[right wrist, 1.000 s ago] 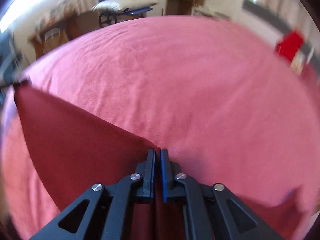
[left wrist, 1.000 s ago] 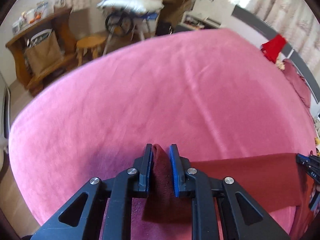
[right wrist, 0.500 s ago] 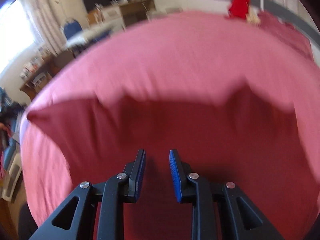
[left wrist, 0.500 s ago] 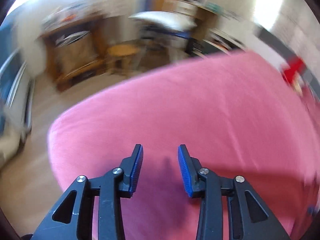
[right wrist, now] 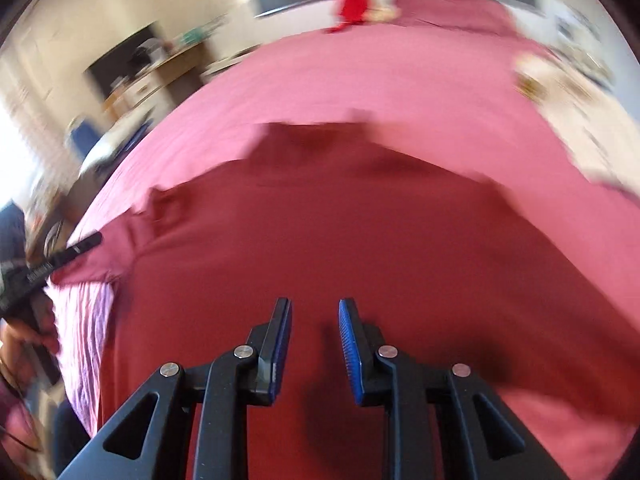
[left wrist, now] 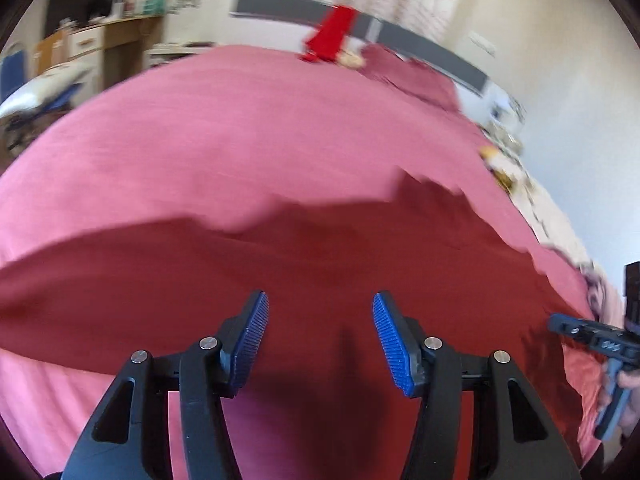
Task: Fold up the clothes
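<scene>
A dark red garment (left wrist: 312, 264) lies spread flat on the pink bed cover (left wrist: 240, 120); it also fills the middle of the right wrist view (right wrist: 360, 232). My left gripper (left wrist: 320, 320) is open and empty, hovering over the garment's near part. My right gripper (right wrist: 314, 324) is open and empty above the same garment. The right gripper's body (left wrist: 596, 340) shows at the right edge of the left wrist view, and the left gripper's body (right wrist: 48, 264) shows at the left edge of the right wrist view. Both views are blurred.
A bright red item (left wrist: 332, 36) and a dark pink pile (left wrist: 408, 76) lie at the far end of the bed by a grey headboard (left wrist: 420, 44). A patterned cream fabric (left wrist: 532, 200) lies along the right side. Wooden furniture (left wrist: 104, 40) stands at the far left.
Both grippers let go of the dark red garment and opened. It now lies on the bed, and both cameras have swung toward the headboard end.
</scene>
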Available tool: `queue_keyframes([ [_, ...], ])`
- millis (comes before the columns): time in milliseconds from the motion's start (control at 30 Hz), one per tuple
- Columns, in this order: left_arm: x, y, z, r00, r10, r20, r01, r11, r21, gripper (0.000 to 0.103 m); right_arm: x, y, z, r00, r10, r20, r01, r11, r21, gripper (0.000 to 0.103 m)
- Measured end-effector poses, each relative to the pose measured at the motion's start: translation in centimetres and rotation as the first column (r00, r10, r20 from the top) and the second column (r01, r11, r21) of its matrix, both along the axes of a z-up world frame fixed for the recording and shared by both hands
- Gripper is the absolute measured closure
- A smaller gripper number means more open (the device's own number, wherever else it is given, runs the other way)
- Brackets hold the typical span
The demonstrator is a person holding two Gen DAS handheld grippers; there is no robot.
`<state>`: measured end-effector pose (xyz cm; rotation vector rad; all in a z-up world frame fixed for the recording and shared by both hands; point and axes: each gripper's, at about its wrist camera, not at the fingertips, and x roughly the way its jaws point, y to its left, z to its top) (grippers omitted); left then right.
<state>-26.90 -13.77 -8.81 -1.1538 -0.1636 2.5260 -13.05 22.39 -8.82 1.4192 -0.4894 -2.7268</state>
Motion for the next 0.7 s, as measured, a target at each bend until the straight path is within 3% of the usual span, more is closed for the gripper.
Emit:
queue_keyframes([
  [133,1.0,4.6,-1.7,0.999,-0.016,-0.035,0.012,0.995,-0.103,0.046,7.3,9.2,0.2,0.987,-0.160,0.021,0.159,0.987,0.034,0.079],
  [233,1.7,7.6,-2.9,0.998,-0.024,-0.063,0.012,0.983,-0.184,0.046,11.3,15.3,0.4,0.960,-0.276,0.038,0.273,0.959,0.082,0.079],
  [367,2.7,11.7,-4.6,0.994,-0.038,-0.100,0.008,0.957,-0.288,0.032,13.4,21.5,1.3,0.929,-0.367,0.039,0.366,0.930,0.034,0.076],
  [400,2.8,12.1,-4.9,0.994,-0.036,-0.102,0.003,0.951,-0.309,0.021,12.8,22.1,1.6,0.930,-0.368,0.018,0.368,0.930,-0.007,0.076],
  [500,2.2,11.2,-5.4,0.997,-0.029,-0.065,0.011,0.966,-0.259,0.018,7.5,20.1,2.0,0.960,-0.278,-0.040,0.272,0.955,-0.115,0.076],
  [600,1.7,9.7,-5.4,0.998,-0.041,-0.046,0.033,0.987,-0.158,0.015,-0.1,14.4,1.7,0.995,-0.060,-0.080,0.050,0.991,-0.121,0.076],
  [700,1.9,9.6,-5.4,0.998,-0.046,-0.052,0.038,0.990,-0.136,0.015,-6.2,9.1,0.1,0.993,0.097,-0.061,-0.102,0.991,-0.086,0.077],
])
